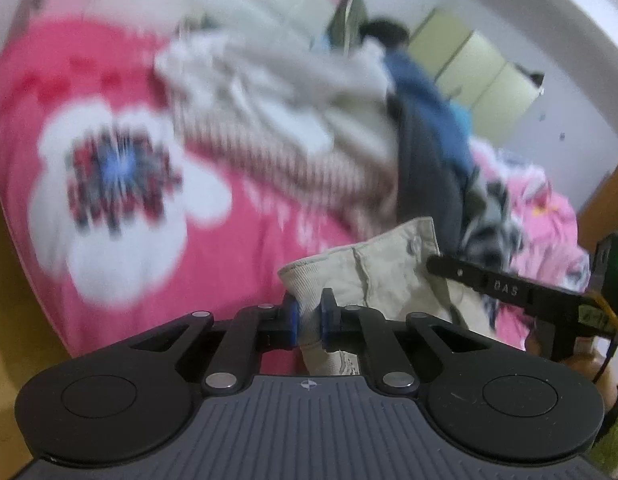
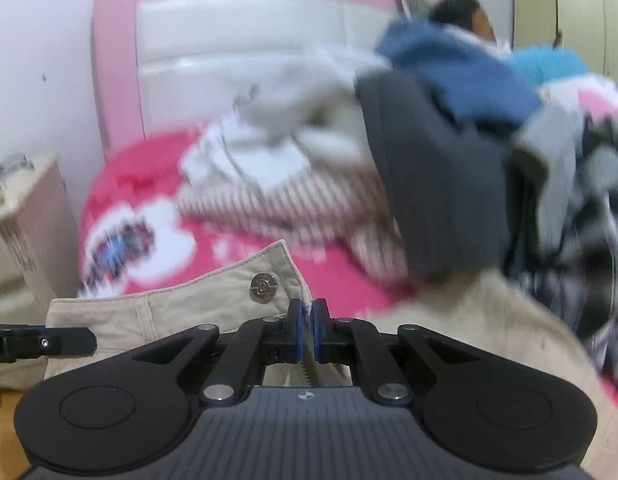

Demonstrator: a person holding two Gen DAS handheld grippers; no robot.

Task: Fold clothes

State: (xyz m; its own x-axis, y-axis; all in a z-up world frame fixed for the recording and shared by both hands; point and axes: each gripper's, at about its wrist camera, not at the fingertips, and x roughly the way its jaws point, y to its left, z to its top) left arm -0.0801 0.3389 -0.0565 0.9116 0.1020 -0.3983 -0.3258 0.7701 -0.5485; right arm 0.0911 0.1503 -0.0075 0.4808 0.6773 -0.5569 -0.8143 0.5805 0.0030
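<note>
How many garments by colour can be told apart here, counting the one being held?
Beige, held khaki cotton trousers: 1
Striped pink-and-white top: 1
White crumpled garment: 1
Dark grey garment: 1
Blue denim-like garment: 1
Total: 5; blur hides the rest.

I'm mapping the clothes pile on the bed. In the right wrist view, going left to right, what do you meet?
Nightstand → beige trousers held in the right tool → striped garment → dark grey garment → black-and-white garment.

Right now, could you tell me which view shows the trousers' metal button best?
The right wrist view: the metal button is sharp, facing the camera. The left wrist view shows it small and edge-on.
</note>
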